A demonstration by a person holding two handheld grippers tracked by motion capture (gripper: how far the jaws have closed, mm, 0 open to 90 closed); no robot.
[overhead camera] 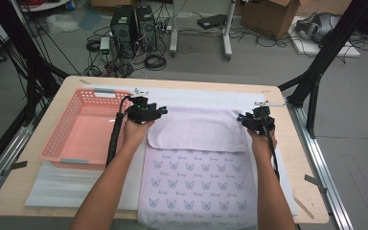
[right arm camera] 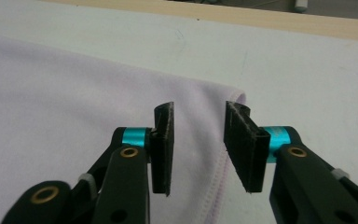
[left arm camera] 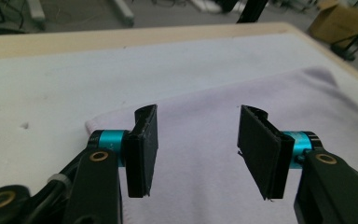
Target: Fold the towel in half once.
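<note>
My left gripper [overhead camera: 149,112] sits over the far left corner of the folded towel [overhead camera: 199,134]. Its jaws are apart with nothing pinched; the towel lies flat under them. My right gripper [overhead camera: 250,118] sits over the far right corner of the towel, jaws apart too, holding nothing. The towel's stitched edge lies just below them. The towel lies in the middle of the table [overhead camera: 287,129], on a white sheet [overhead camera: 206,98]. A pink basket [overhead camera: 64,129] sits by the left edge.
</note>
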